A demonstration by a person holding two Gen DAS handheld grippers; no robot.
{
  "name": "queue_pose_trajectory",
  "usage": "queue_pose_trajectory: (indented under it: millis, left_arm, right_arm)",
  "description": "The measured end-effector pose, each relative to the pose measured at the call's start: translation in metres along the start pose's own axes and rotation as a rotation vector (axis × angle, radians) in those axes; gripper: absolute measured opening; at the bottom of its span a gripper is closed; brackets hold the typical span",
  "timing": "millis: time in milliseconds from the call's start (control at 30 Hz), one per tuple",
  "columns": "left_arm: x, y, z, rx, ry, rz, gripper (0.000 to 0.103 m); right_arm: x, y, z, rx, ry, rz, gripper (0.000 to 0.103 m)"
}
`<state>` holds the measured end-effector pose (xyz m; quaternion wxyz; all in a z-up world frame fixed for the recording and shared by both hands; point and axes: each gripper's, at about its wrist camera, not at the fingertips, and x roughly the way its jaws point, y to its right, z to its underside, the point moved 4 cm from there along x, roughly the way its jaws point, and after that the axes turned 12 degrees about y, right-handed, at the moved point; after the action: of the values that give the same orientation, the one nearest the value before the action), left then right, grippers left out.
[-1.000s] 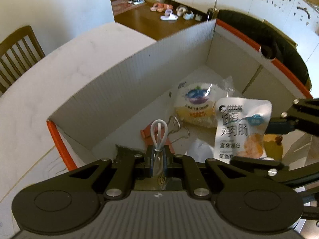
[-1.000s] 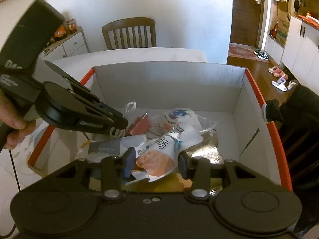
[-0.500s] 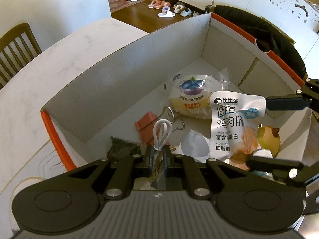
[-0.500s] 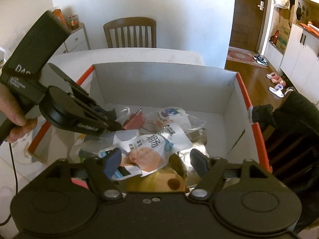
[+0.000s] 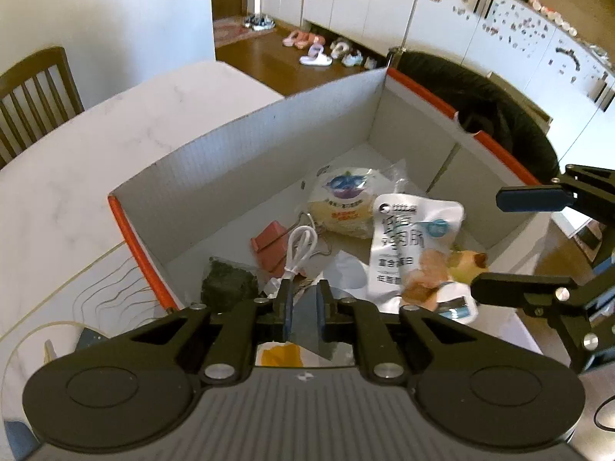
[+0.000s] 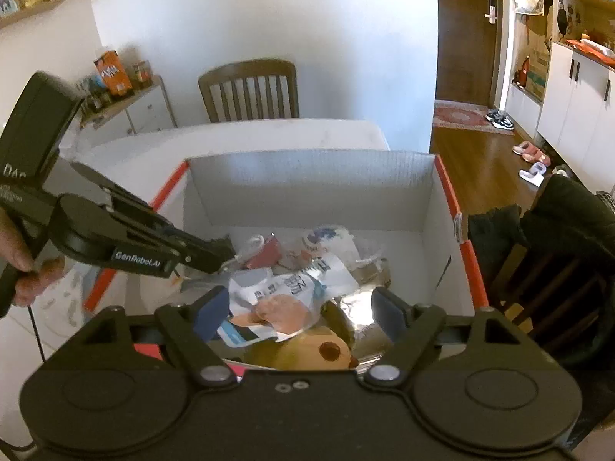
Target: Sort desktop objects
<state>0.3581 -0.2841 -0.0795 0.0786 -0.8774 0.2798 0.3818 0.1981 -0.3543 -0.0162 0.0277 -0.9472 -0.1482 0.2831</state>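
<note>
Where "GenRobot.AI" marks left gripper [image 6: 226,259], snack pouch [image 6: 292,303] text blurred

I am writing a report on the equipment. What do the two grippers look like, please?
Both grippers are matte black. The left gripper has a boxy handle with white lettering, "GenRobot.AI" printed on its side, and a thin black cable hanging below. The right gripper has two round discs on a ribbed body, silver screws, and dark blue pads.

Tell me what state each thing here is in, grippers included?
Left gripper: jaws opening, white cable at its tips.
Right gripper: jaws opening wide, nothing gripped.
Cardboard box: open-topped, holding items.
Chicken snack pouch: sealed, lying in the box.
White cable: coiled and tied.
Blueberry bread packet: sealed, lying flat.
</note>
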Motion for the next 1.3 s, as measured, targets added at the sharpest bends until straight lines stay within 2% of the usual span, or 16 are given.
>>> queue_pose_trajectory:
  millis: [100,133,167,233,833,967,1133,1200,1233,1300]
  left_arm:
    - [-0.012,0.004,0.001,0.002,0.035,0.0,0.026]
    - [-0.016,0.005,0.001,0.005,0.046,-0.005,0.034]
    - [-0.02,0.006,0.001,0.004,0.058,-0.006,0.05]
    - [-0.028,0.009,0.001,0.004,0.083,-0.007,0.068]
    - [-0.075,0.006,0.013,-0.038,0.206,-0.06,0.072]
    - [-0.089,0.003,0.018,-0.072,0.239,-0.075,0.083]
    - [-0.103,-0.002,0.024,-0.079,0.276,-0.106,0.089]
    - [-0.108,-0.001,0.027,-0.069,0.29,-0.123,0.096]
    - [-0.11,-0.001,0.029,-0.065,0.295,-0.128,0.102]
    - [-0.114,-0.001,0.031,-0.062,0.305,-0.128,0.103]
  right_arm:
    - [-0.008,0.0,-0.003,0.0,0.015,-0.006,0.082]
    - [-0.01,0.0,-0.004,-0.001,0.02,-0.007,0.082]
    - [-0.011,-0.001,-0.004,-0.002,0.025,-0.009,0.082]
    - [-0.015,-0.002,-0.006,-0.003,0.035,-0.008,0.083]
    - [-0.036,-0.013,-0.012,0.008,0.098,-0.027,0.091]
    - [-0.041,-0.018,-0.014,0.012,0.112,-0.034,0.092]
    - [-0.047,-0.029,-0.017,-0.009,0.142,-0.034,0.097]
    - [-0.05,-0.032,-0.017,-0.018,0.158,-0.029,0.098]
    - [-0.05,-0.033,-0.017,-0.019,0.164,-0.027,0.101]
    - [-0.052,-0.035,-0.016,-0.018,0.172,-0.022,0.102]
